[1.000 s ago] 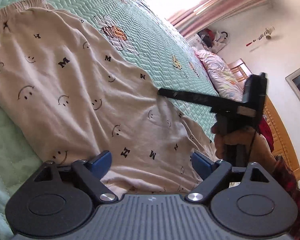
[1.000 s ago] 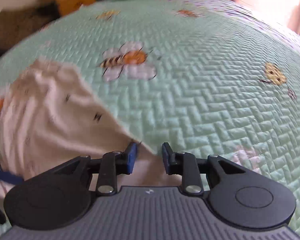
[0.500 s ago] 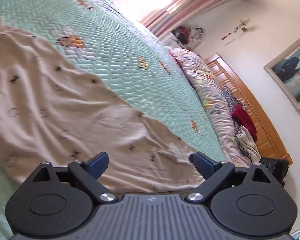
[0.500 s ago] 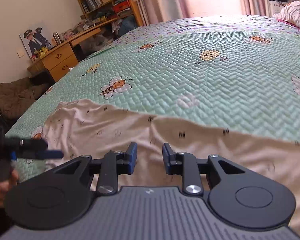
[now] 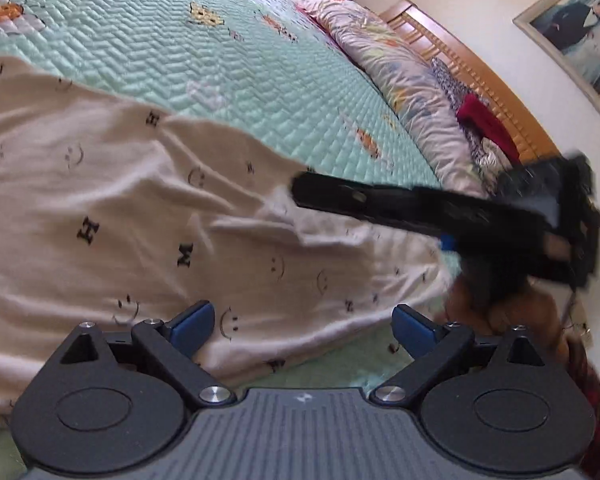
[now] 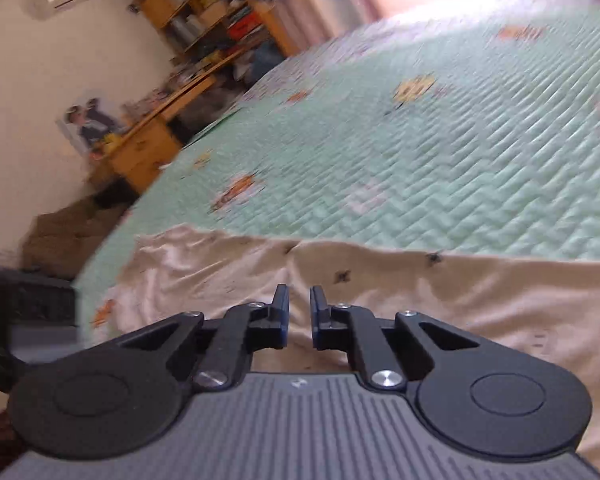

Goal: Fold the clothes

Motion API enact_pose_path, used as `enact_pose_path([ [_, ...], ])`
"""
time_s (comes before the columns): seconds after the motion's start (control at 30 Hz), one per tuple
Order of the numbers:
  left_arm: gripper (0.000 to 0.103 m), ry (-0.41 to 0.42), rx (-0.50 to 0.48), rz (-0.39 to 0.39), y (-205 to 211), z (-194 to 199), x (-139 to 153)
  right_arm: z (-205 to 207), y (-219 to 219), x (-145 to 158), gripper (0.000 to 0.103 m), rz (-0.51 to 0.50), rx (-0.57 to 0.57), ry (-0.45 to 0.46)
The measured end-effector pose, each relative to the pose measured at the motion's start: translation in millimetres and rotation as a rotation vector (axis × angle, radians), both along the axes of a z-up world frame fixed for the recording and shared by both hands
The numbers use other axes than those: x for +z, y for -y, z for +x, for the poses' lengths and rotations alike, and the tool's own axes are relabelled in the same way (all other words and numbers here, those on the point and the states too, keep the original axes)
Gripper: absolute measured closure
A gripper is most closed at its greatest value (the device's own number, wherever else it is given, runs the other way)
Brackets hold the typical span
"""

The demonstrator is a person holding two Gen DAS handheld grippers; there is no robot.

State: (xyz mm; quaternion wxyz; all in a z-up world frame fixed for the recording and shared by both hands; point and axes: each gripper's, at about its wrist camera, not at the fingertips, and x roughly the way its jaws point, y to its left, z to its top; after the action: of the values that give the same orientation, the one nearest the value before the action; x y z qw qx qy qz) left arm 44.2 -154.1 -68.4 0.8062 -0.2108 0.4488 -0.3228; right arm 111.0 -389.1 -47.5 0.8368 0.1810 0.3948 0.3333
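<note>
A cream garment [image 5: 140, 216] printed with smiley faces and black letters lies spread on the green quilted bed [image 5: 228, 60]. My left gripper [image 5: 302, 326] is open and empty, just above the garment's near edge. My right gripper [image 6: 299, 316] has its jaws close together with a small gap and nothing visibly between them, low over the garment [image 6: 440, 300]. In the left wrist view the right gripper [image 5: 300, 192] reaches in from the right, its tip at a bunched fold of the cloth.
A folded floral duvet [image 5: 404, 80] and clothes lie along the wooden headboard [image 5: 480, 76]. A wooden desk and bookshelves [image 6: 188, 48] stand beyond the bed's far corner. A brown heap [image 6: 68, 236] lies on the floor by the bed.
The right gripper has come back into the left wrist view, its tip on the garment. Both cameras have swung; the right wrist view is lower over the cloth. Jaw openings are unchanged.
</note>
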Motion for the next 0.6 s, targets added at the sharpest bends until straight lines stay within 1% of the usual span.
enact_pose_path([
  [0.03, 0.007, 0.007, -0.008, 0.004, -0.8, -2.3, -2.2, 9.9, -1.8, -9.3, 0.091, -0.035, -0.001, -0.023],
  [0.07, 0.007, 0.012, -0.016, 0.008, -1.7, -4.3, -4.2, 19.9, -3.2, -19.5, 0.095, -0.089, -0.022, -0.044],
  [0.1, 0.007, 0.01, -0.018, 0.007, -2.7, -4.0, -4.2, 28.7, -1.9, -27.4, 0.103, -0.118, -0.043, -0.047],
  [0.17, 0.008, 0.005, -0.021, 0.006, -4.8, -3.2, -4.4, 36.9, 4.6, -30.7, 0.103, -0.097, -0.1, -0.017],
  [0.27, 0.008, -0.002, -0.02, -0.001, -6.7, -2.1, -4.6, 34.8, 8.1, -27.2, 0.103, -0.08, -0.156, 0.017],
  [0.3, 0.008, -0.004, -0.018, -0.004, -7.2, -1.7, -4.7, 31.0, 9.4, -25.0, 0.1, -0.069, -0.167, 0.025],
  [0.37, 0.008, -0.003, -0.018, -0.007, -7.0, -1.2, -4.6, 19.0, 16.5, -16.4, 0.1, -0.041, -0.174, 0.053],
  [0.4, 0.008, -0.003, -0.016, -0.01, -7.0, -0.9, -4.6, 12.5, 19.5, -11.3, 0.097, -0.025, -0.174, 0.061],
  [0.47, 0.007, -0.005, -0.014, -0.013, -6.7, 0.3, -5.3, 1.5, 23.4, -5.1, 0.096, -0.007, -0.156, 0.062],
  [0.5, 0.007, -0.005, -0.014, -0.014, -6.5, 0.5, -5.8, 0.8, 23.9, -5.6, 0.096, -0.037, -0.149, 0.051],
  [0.53, 0.007, -0.003, -0.015, -0.013, -6.2, -0.1, -5.8, 4.6, 23.3, -10.8, 0.096, -0.099, -0.166, 0.031],
  [0.57, 0.007, -0.003, -0.015, -0.013, -6.4, -0.4, -5.6, 10.3, 22.6, -17.7, 0.1, -0.171, -0.192, 0.007],
  [0.6, 0.007, -0.002, -0.016, -0.014, -6.5, -0.6, -5.4, 16.9, 25.5, -24.7, 0.103, -0.185, -0.209, -0.008],
])
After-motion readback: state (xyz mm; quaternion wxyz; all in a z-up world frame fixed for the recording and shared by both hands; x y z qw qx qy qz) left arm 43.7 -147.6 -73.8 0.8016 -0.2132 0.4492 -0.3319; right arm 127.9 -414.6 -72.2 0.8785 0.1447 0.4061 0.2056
